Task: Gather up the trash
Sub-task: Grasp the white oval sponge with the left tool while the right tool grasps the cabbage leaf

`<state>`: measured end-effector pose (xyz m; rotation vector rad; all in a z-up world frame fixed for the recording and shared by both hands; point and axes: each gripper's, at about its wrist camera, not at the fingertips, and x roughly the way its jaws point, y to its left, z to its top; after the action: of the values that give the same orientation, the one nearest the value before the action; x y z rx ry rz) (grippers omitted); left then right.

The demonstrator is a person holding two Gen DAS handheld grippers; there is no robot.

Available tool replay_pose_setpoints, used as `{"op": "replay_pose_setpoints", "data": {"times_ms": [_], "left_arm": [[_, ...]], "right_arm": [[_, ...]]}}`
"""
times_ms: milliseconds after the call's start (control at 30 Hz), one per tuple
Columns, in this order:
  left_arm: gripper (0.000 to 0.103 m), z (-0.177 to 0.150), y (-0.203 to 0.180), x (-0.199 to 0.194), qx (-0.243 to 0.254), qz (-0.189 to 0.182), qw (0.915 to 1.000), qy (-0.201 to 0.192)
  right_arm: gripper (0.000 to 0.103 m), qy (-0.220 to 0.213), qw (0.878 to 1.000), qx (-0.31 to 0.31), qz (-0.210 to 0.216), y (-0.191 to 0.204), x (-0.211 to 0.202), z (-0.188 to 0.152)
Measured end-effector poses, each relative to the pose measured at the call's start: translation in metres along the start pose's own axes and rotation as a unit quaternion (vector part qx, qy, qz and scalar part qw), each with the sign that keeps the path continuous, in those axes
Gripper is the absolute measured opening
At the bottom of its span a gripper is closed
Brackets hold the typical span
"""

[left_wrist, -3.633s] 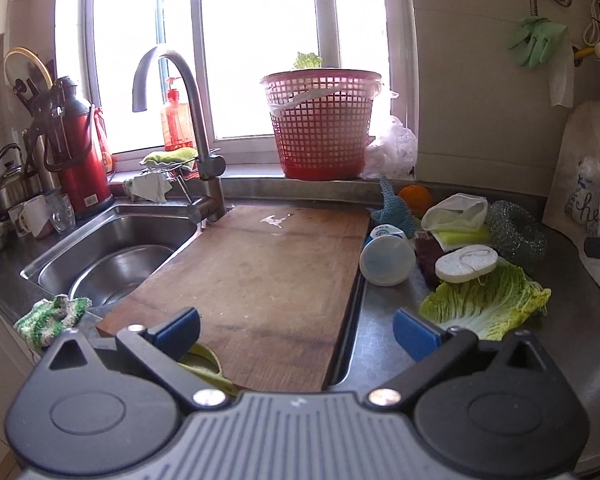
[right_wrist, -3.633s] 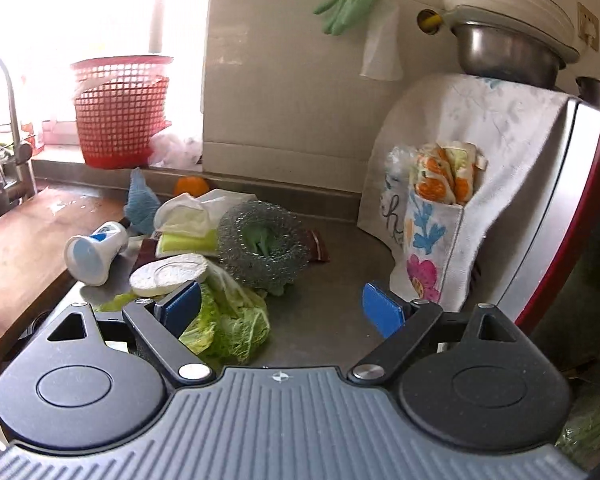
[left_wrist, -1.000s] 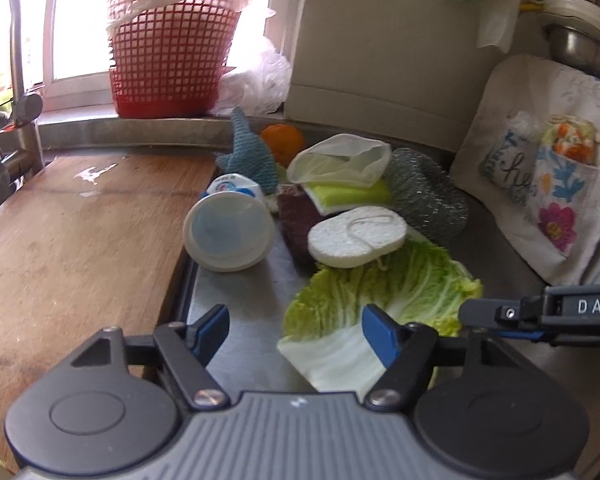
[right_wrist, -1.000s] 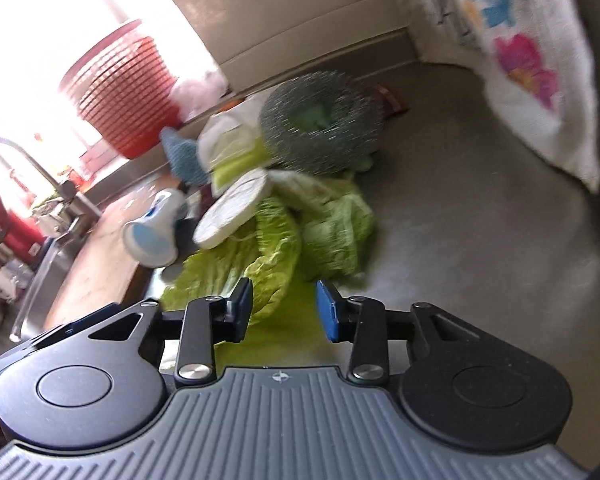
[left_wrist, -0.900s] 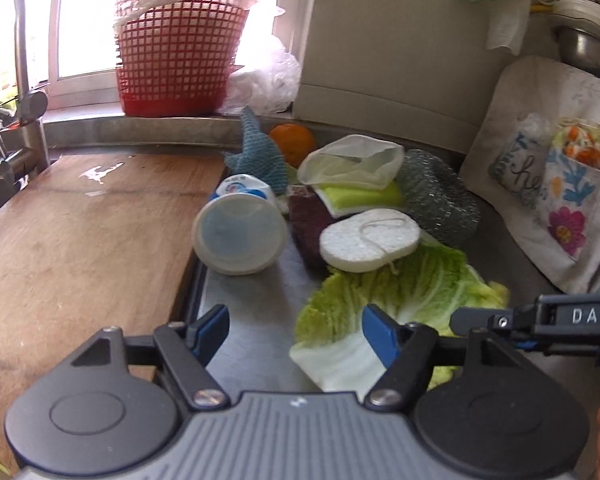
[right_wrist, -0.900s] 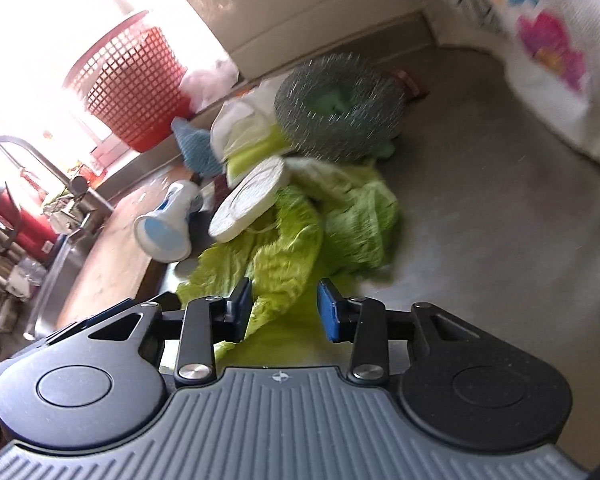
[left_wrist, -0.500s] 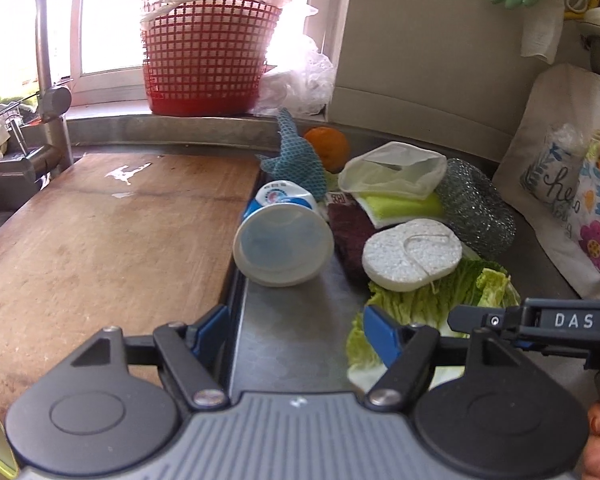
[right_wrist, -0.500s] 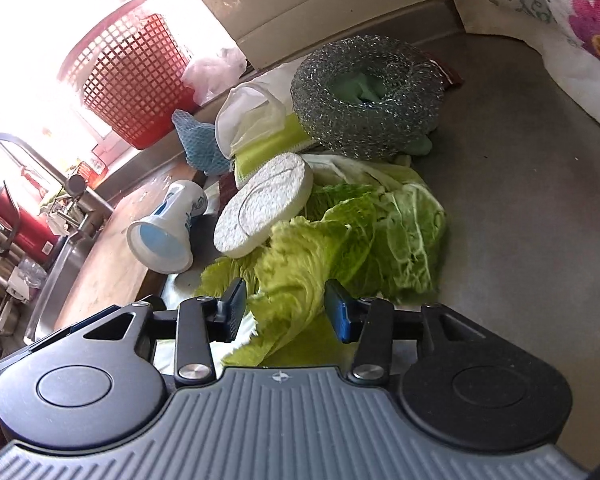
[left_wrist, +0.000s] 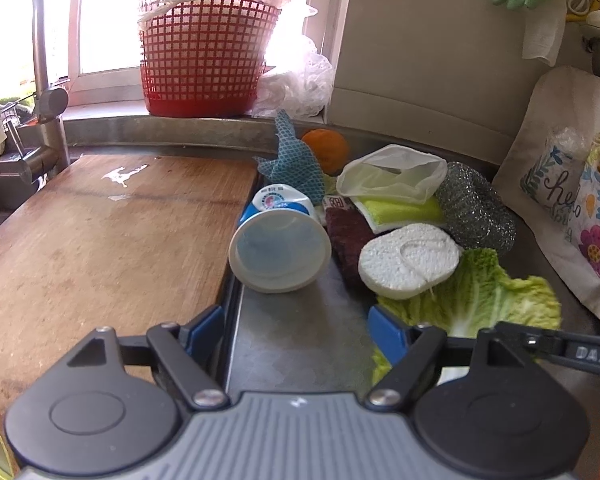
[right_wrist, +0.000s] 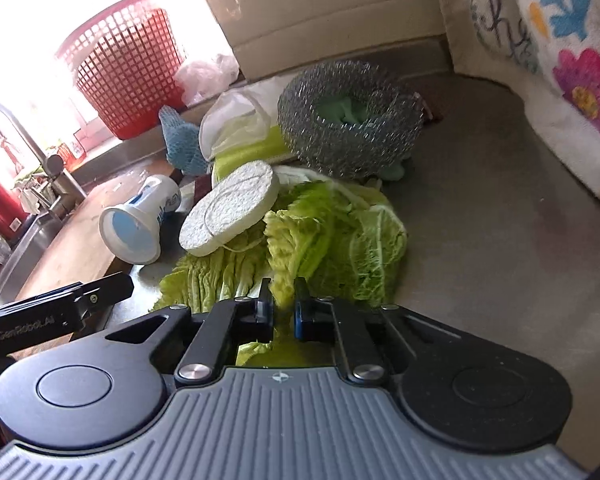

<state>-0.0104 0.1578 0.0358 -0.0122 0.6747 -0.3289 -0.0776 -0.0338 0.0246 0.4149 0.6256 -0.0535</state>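
I'm looking at the steel counter (left_wrist: 296,332): cabbage leaf (right_wrist: 332,236), tipped cup (left_wrist: 280,248), steel scourer (right_wrist: 350,132) and wooden board (left_wrist: 100,240) are all lying on it.

The right gripper (right_wrist: 283,312) is clamped on the cabbage leaf (right_wrist: 336,236); the left gripper (left_wrist: 296,330) is held spread wide, just left of it.

One red basket (left_wrist: 204,44) stands on the sill, and one wooden cutting board (left_wrist: 100,232) lies beside one tipped yogurt cup (left_wrist: 278,240). There is one cabbage leaf (right_wrist: 332,240) (crumpled, possibly more than one), one white sponge (left_wrist: 410,260), one steel scourer (right_wrist: 350,120), one orange (left_wrist: 326,148), and two grippers.
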Motion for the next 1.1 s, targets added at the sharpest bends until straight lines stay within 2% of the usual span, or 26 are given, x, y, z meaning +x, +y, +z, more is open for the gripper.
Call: {"op": "replay_pose_setpoints", "data": {"times_ms": [267,400,600,767,867,1000,1067,1100], "left_arm": [[0.080,0.004,-0.016,-0.010,0.021,-0.038,0.9989,-0.018],[0.080,0.005,-0.033,0.000,0.044,-0.062,0.9970,-0.019],[0.080,0.010,-0.050,0.037,0.063,-0.077,0.9950,0.009],[0.076,0.014,-0.052,0.064,0.047,-0.082,0.9950,0.034],[0.074,0.015,-0.052,0.072,0.036,-0.094,0.9943,0.033],[0.071,0.015,-0.056,0.074,0.033,-0.091,0.9948,0.030],[0.058,0.015,-0.057,0.072,0.028,-0.101,0.9941,0.029],[0.056,0.015,-0.059,0.074,0.024,-0.106,0.9936,0.031]], "right_arm": [[0.006,-0.041,0.998,-0.007,-0.051,-0.032,-0.054,0.000],[0.006,-0.048,0.996,0.004,-0.082,-0.056,-0.075,-0.004],[0.006,-0.045,0.993,0.032,-0.103,-0.086,-0.086,-0.015],[0.009,-0.045,0.993,0.040,-0.099,-0.092,-0.087,-0.022],[0.016,-0.044,0.993,0.046,-0.097,-0.093,-0.087,-0.025],[0.022,-0.043,0.993,0.057,-0.092,-0.097,-0.085,-0.027],[0.034,-0.040,0.993,0.066,-0.083,-0.098,-0.085,-0.028],[0.044,-0.039,0.994,0.070,-0.080,-0.099,-0.084,-0.029]]}}
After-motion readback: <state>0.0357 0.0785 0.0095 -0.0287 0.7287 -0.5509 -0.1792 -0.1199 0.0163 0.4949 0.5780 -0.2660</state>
